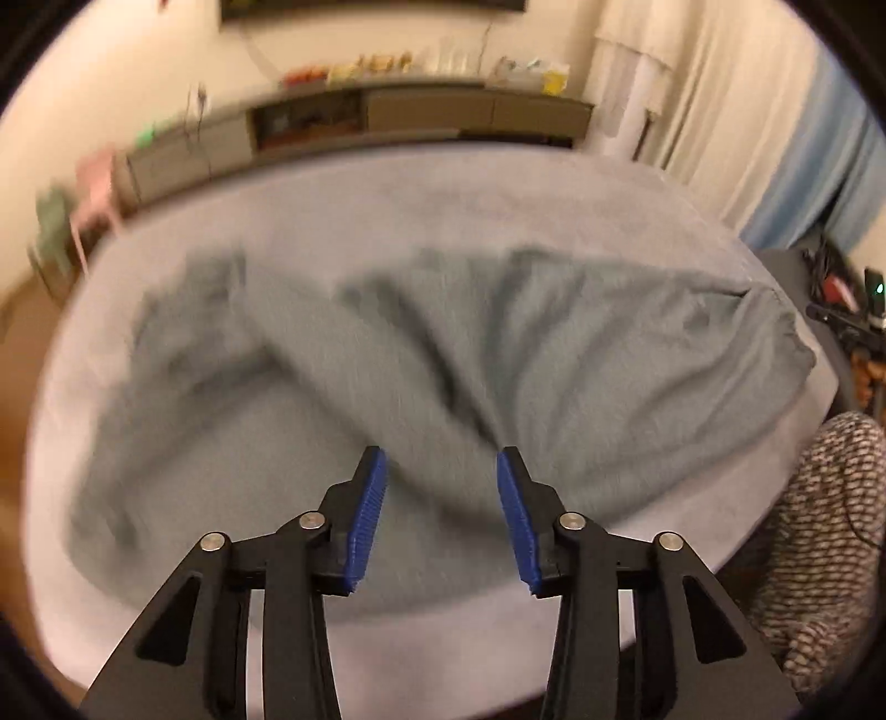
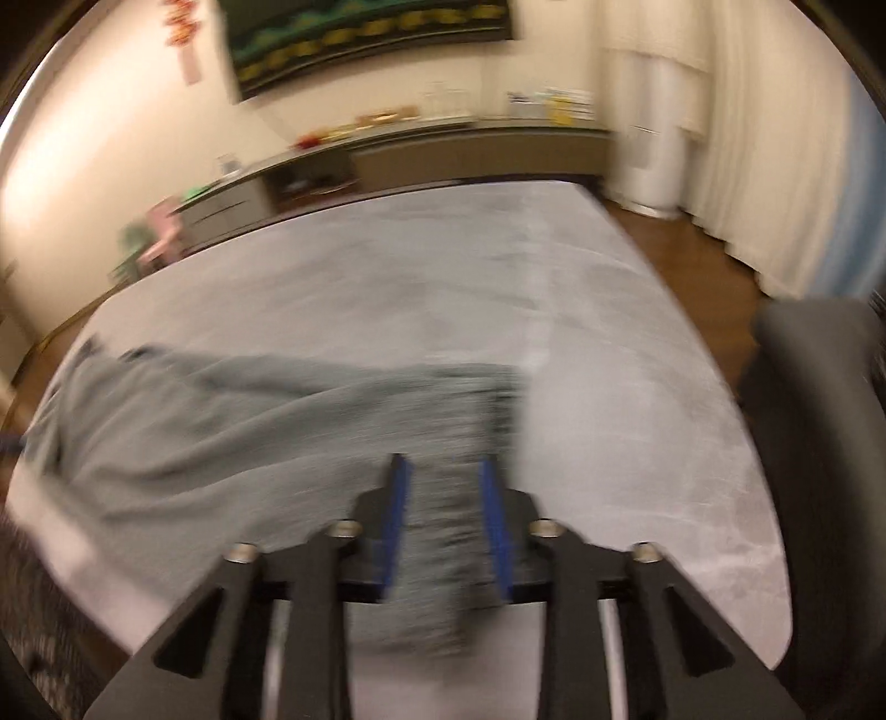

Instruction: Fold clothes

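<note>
We record a grey-green soft knit garment (image 1: 443, 360) lying spread and rumpled across a pale grey cloth-covered table (image 1: 387, 205), filling most of the left wrist view from nine o'clock round to three o'clock. The left gripper (image 1: 441, 465), black-armed with blue ribbed pads (image 1: 370, 509), stands at six o'clock with its fingers wide apart; we see cloth below the gap but nothing held between the pads. In the right wrist view the same garment (image 2: 221, 421) stretches from nine o'clock toward the centre, and one end of it runs back between the pads of the right gripper (image 2: 440, 471) at six o'clock. Its fingers (image 2: 400, 515) stand only partly closed, with a thick fold of the fabric filling the gap and hanging below it; both pads appear to touch the cloth, though motion blur prevents a firmer finding. As to containers, we note a long low brown sideboard (image 2: 470, 155) at twelve o'clock with an open compartment holding items too blurred to identify, and small objects along its top equally unclear. A dark framed picture (image 2: 371, 39) hangs above it. We can read no writing, brand or label in either view. Cream curtains (image 1: 736, 94) hang at two o'clock in the left view.
</note>
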Demonstrator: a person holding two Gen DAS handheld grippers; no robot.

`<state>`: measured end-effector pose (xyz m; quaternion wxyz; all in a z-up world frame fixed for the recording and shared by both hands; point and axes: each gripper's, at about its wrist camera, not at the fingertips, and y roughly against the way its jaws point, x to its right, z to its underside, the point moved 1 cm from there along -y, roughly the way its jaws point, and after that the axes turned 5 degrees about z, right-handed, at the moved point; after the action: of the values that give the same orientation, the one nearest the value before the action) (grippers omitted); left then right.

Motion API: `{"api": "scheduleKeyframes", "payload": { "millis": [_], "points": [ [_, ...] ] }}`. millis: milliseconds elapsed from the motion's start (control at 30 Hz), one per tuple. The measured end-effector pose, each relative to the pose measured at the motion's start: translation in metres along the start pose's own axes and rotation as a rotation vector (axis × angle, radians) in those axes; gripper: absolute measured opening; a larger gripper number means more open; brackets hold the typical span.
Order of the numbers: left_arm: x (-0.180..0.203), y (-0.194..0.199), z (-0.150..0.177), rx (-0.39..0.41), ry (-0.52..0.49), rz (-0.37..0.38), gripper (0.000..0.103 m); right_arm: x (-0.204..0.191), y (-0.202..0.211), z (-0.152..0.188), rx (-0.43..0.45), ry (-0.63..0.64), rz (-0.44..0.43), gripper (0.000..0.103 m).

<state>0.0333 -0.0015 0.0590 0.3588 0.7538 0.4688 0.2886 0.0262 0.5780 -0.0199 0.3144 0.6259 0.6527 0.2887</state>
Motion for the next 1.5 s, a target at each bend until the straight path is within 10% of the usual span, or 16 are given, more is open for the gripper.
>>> {"api": "scheduleKeyframes", "payload": {
  "millis": [67, 267, 467, 567, 633, 700, 900, 1067, 1300, 1500],
  "points": [
    [0.018, -0.013, -0.034, 0.018, -0.119, 0.037, 0.071, -0.025, -0.002, -0.007, 0.005, 0.074, -0.039, 0.047],
    [0.083, -0.131, -0.1, -0.095, -0.412, 0.047, 0.071, -0.114, -0.045, -0.041, -0.068, 0.34, -0.132, 0.064],
    [0.087, -0.206, -0.117, -0.188, -0.501, -0.002, 0.07, -0.171, -0.102, -0.05, -0.191, 0.588, -0.126, 0.064],
    [0.082, -0.215, -0.113, -0.218, -0.495, 0.024, 0.018, -0.179, -0.132, -0.045, -0.255, 0.619, -0.141, 0.037],
    [0.081, -0.212, -0.11, -0.195, -0.498, 0.036, 0.007, -0.175, -0.136, -0.048, -0.254, 0.594, -0.157, 0.02],
    [0.076, -0.203, -0.115, -0.152, -0.465, 0.041, 0.004, -0.17, -0.133, -0.053, -0.234, 0.563, -0.176, 0.002],
    [0.05, -0.19, -0.147, -0.028, -0.264, 0.04, 0.004, -0.163, -0.114, -0.088, -0.118, 0.457, -0.137, 0.002],
    [0.045, -0.225, -0.147, -0.128, -0.216, -0.018, 0.012, -0.172, -0.136, -0.097, -0.137, 0.442, -0.022, 0.006],
    [0.04, -0.16, -0.131, -0.011, -0.178, -0.052, 0.028, -0.053, -0.045, -0.072, -0.035, 0.155, 0.076, 0.01],
    [0.002, -0.124, -0.097, -0.011, 0.088, 0.045, 0.029, 0.004, -0.059, -0.013, -0.211, 0.043, 0.122, 0.009]
  ]
}}
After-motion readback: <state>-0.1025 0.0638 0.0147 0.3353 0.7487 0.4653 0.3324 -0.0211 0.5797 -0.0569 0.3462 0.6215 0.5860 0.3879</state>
